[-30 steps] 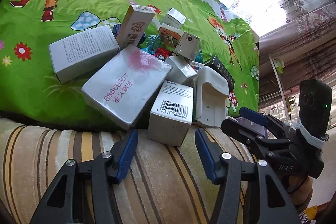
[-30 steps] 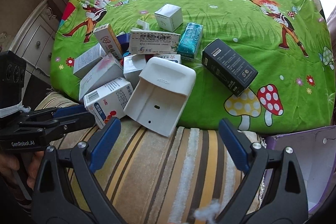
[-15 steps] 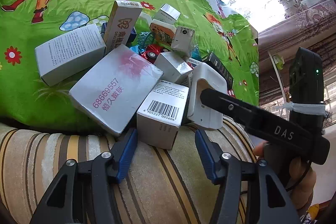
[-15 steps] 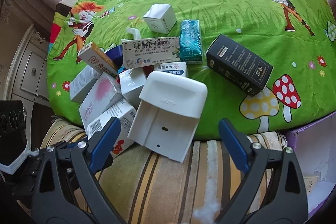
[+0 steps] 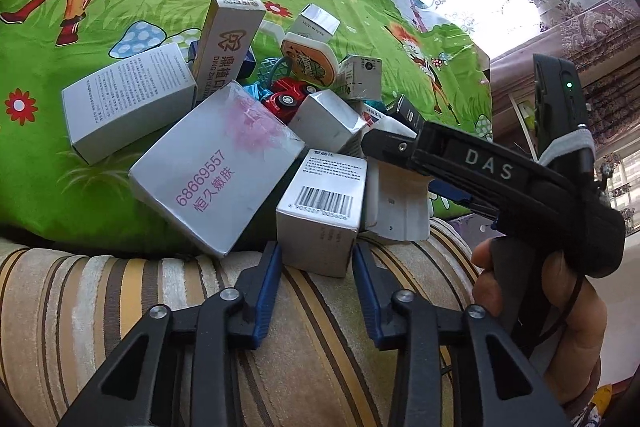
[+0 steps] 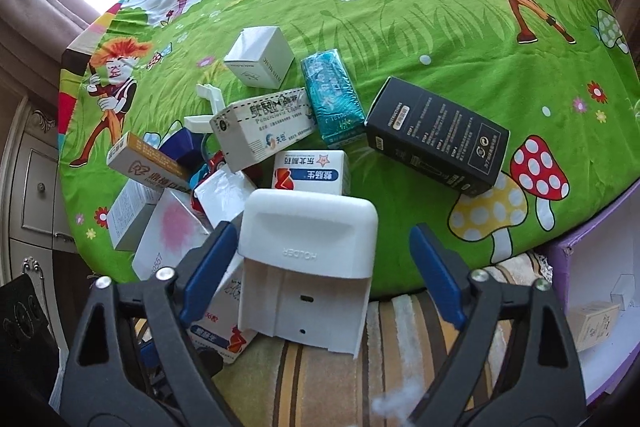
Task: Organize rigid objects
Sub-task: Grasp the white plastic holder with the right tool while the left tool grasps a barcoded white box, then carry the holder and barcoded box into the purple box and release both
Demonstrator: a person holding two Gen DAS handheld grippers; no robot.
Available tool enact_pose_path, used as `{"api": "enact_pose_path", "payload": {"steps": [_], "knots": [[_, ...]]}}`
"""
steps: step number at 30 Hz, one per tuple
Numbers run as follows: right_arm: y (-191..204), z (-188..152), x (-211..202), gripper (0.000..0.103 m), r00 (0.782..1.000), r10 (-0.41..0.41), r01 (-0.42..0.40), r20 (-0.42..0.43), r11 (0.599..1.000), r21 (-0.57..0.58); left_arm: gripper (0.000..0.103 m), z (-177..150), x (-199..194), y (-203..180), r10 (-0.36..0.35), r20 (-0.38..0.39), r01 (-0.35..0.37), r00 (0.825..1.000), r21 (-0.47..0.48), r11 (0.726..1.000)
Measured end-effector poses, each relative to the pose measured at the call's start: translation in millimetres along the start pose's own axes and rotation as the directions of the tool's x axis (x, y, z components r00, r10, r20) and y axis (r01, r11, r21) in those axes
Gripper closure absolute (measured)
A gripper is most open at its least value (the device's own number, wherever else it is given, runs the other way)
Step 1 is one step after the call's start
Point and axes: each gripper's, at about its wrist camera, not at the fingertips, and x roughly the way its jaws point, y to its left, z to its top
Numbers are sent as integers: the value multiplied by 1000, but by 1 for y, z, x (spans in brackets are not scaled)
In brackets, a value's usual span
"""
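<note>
A heap of small boxes lies at the near edge of a green cartoon sheet (image 5: 100, 7). My left gripper (image 5: 316, 263) is open, its blue pads on either side of a white barcode box (image 5: 322, 209), touching or nearly so. My right gripper (image 6: 320, 251) is open around a white plastic holder (image 6: 310, 263), which also shows in the left wrist view (image 5: 396, 203). The right gripper's black body (image 5: 480, 167) reaches over the heap in the left wrist view. A larger white box with pink print (image 5: 216, 167) lies left of the barcode box.
A black box (image 6: 436, 135), a teal box (image 6: 334, 99), a white cube box (image 6: 260, 57) and a red toy car (image 5: 286, 97) lie in or by the heap. A striped cushion (image 5: 120, 307) runs along the front. A purple open box (image 6: 600, 287) stands at the right.
Both grippers moved forward into the heap. The left pads now flank the barcode box. The right gripper's fingers now straddle the white holder.
</note>
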Motion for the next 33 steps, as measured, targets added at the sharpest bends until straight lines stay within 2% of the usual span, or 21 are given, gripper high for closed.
{"api": "enact_pose_path", "payload": {"steps": [1,5,7,12,20,25,31,32,33], "knots": [[-1,-1,2,34,1000,-13,13,-10,1000,-5,81,-1,0,0,0,-3,0,1000,1,1000],[-4,-5,-1,34,1000,-1,1,6,1000,-5,82,-3,0,-1,2,-4,-2,1000,4,1000],[-5,-7,-4,35,1000,11,-11,13,1000,-3,79,-4,-2,-1,3,6,-3,1000,-1,1000],[-13,-16,-21,35,998,32,-32,62,999,-10,49,-7,-8,-4,-10,24,10,1000,9,1000],[-25,-28,-49,35,990,24,-20,137,999,-25,47,3,0,1,26,-17,-28,1000,-88,996],[-31,-36,-60,35,988,25,-18,154,999,-48,47,13,14,8,39,-45,-45,998,-146,988],[-43,-44,-71,35,987,49,-42,153,998,-48,48,18,22,6,42,-49,-48,998,-130,990],[-45,-45,-72,35,987,52,-45,153,998,-45,54,17,22,5,46,-46,-52,998,-120,991],[-48,-46,-74,35,987,55,-50,153,998,-41,54,16,21,4,46,-45,-50,998,-114,992]]}}
